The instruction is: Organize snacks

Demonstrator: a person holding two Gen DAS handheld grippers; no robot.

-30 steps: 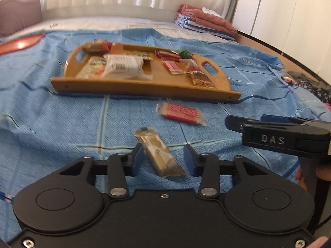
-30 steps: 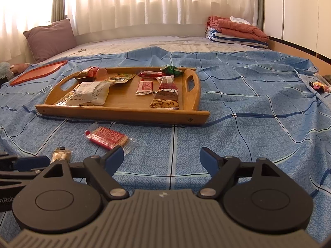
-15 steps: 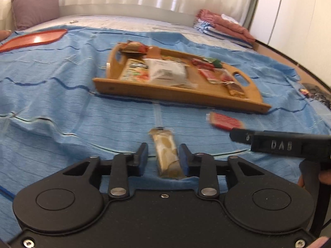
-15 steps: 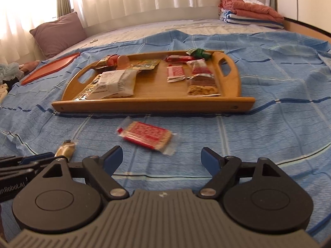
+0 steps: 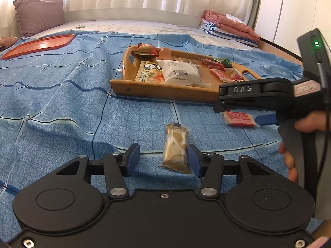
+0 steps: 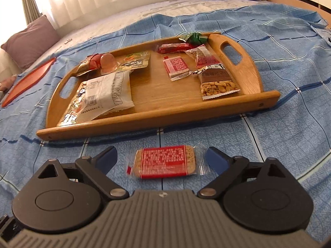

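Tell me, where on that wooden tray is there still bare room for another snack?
On the wooden tray, bare wood shows in the middle strip between the white packet and the peanut pack, reaching to the near rim. The far edge and both sides are crowded with wrappers.

Left gripper over tan snack packet
Jaws just opened; packet lies between them on blue sheet, right pad touching.
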